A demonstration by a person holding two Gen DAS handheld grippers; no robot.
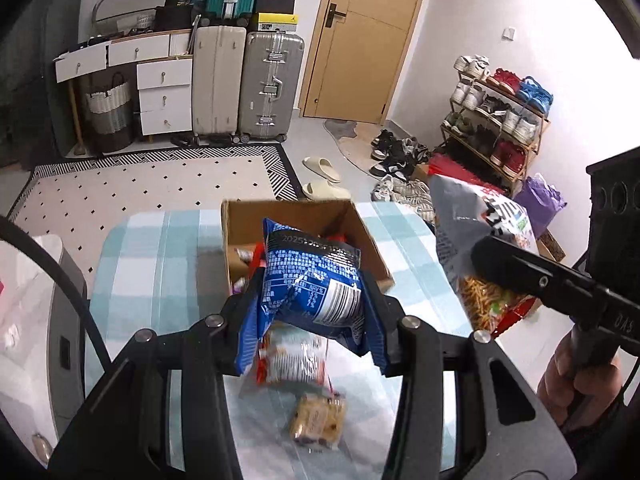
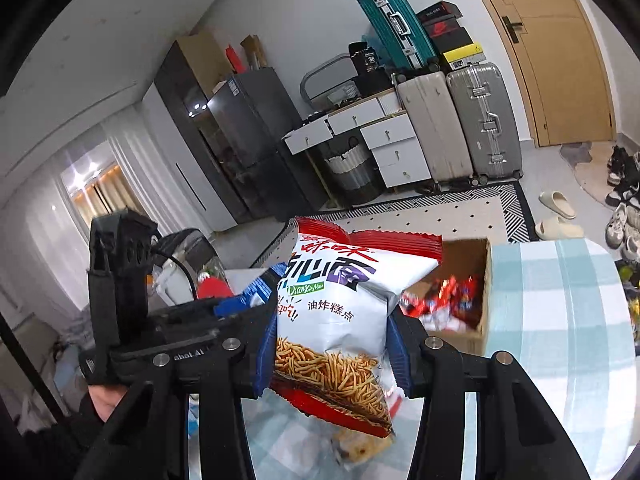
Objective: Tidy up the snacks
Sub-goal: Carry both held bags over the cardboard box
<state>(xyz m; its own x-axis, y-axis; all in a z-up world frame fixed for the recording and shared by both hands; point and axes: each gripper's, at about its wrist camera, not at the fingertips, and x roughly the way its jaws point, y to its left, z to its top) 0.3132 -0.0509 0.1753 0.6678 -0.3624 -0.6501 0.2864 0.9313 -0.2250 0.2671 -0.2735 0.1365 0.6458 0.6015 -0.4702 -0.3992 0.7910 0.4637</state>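
Note:
My left gripper (image 1: 310, 308) is shut on a blue snack bag (image 1: 312, 280) and holds it above the table, just in front of an open cardboard box (image 1: 244, 216) that has several small snacks inside. My right gripper (image 2: 330, 344) is shut on a white and red bag of fried noodle snacks (image 2: 340, 308), held up to the right of the box (image 2: 486, 280). That bag (image 1: 480, 232) and the right gripper also show at the right of the left wrist view. Two small packets lie on the table: a red and white one (image 1: 292, 356) and a biscuit packet (image 1: 318, 420).
The table has a blue and white checked cloth (image 1: 160, 264). Beyond it lie a patterned rug (image 1: 160, 184), slippers (image 1: 322, 168), suitcases (image 1: 272, 84), a drawer unit (image 1: 164, 96) and a shoe rack (image 1: 500, 120). A jar with a red lid (image 2: 208, 280) stands at the table's left.

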